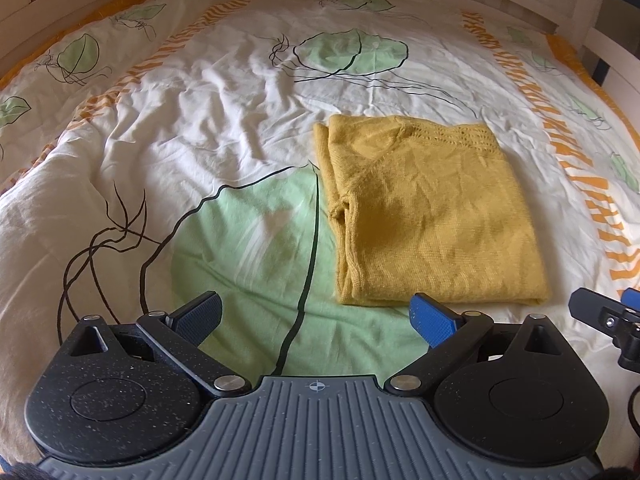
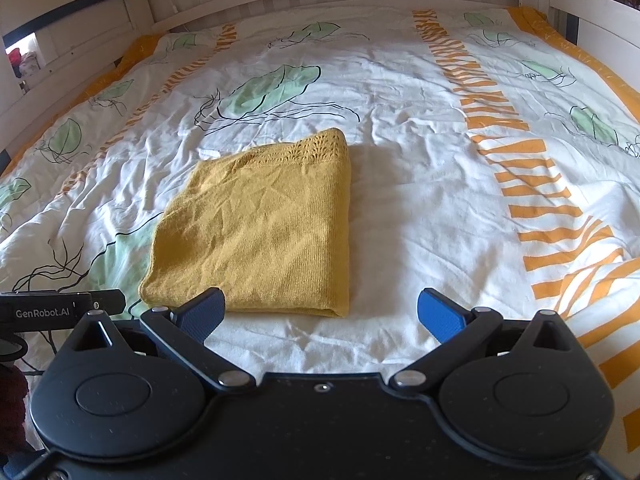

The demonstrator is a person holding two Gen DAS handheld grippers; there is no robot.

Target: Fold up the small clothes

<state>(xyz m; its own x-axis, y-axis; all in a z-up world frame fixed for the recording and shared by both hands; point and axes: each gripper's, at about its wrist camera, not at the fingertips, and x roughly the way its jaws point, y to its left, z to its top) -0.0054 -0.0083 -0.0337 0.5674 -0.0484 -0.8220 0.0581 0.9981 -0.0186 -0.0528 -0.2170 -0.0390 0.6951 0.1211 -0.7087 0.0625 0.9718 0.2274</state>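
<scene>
The yellow knit (image 1: 432,216) lies folded into a tidy rectangle on the duvet (image 1: 224,92), probably finished. The left gripper (image 1: 316,316) and right gripper (image 2: 322,312) hang wide and empty just short of its near edge.

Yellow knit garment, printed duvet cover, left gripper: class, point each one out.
Yellow knit garment (image 2: 260,224), right wrist view, middle of folded top layer.
Printed duvet cover (image 1: 248,236), left wrist view, green leaf print.
Left gripper (image 1: 316,316), left wrist view, between open fingertips.
</scene>
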